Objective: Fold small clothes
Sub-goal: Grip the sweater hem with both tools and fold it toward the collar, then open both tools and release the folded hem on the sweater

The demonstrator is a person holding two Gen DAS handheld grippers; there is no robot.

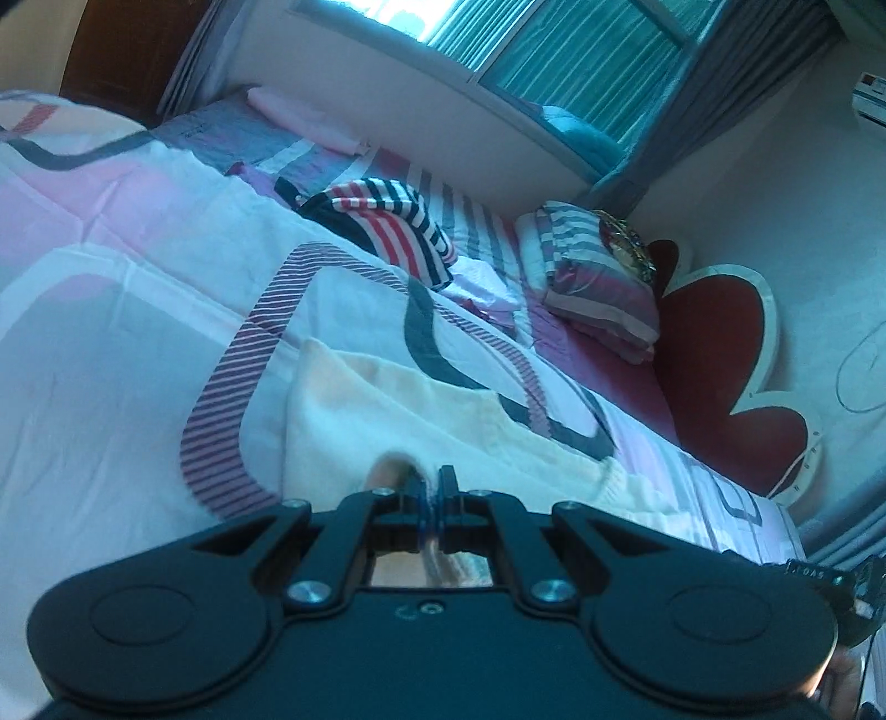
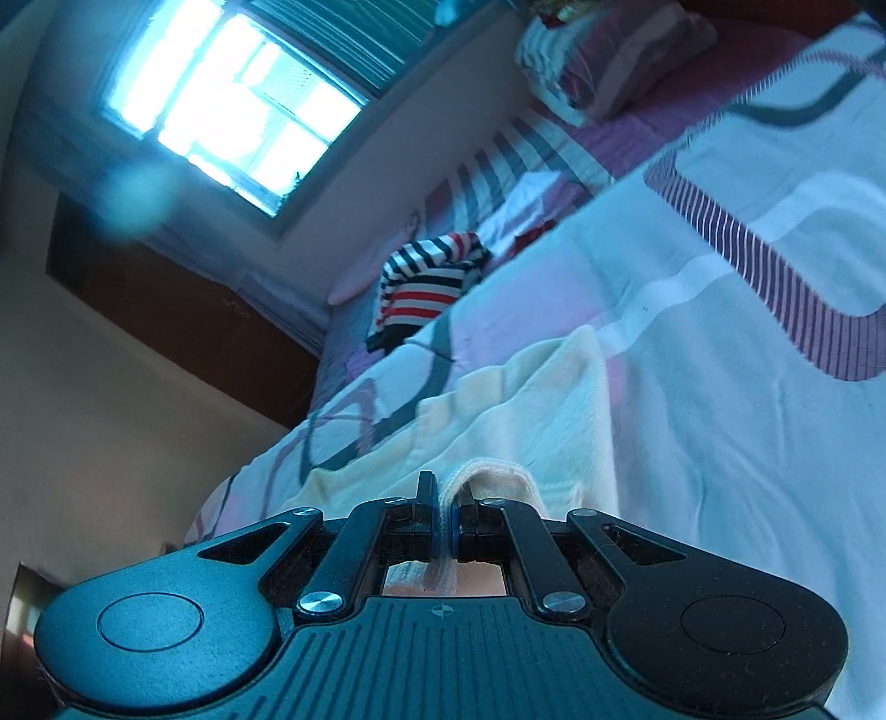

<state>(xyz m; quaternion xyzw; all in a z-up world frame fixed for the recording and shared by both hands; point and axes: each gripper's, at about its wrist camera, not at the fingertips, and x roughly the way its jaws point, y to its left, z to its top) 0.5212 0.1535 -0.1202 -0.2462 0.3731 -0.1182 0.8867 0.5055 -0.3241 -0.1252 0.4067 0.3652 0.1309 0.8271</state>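
Note:
A small cream knit garment (image 1: 421,426) lies on the bed quilt (image 1: 138,332). My left gripper (image 1: 432,487) is shut on its near edge, with cloth pinched between the jaws. In the right wrist view the same cream garment (image 2: 542,410) spreads ahead, and my right gripper (image 2: 443,498) is shut on a ribbed hem fold of it. A striped red, white and navy garment (image 1: 387,221) lies crumpled farther up the bed; it also shows in the right wrist view (image 2: 426,282).
Striped pillows (image 1: 592,277) lie at the bed head by a red flower-shaped headboard (image 1: 720,360). A pink folded cloth (image 1: 304,116) lies by the wall under the window (image 1: 554,50). A dark wooden cabinet (image 2: 183,310) stands beside the bed.

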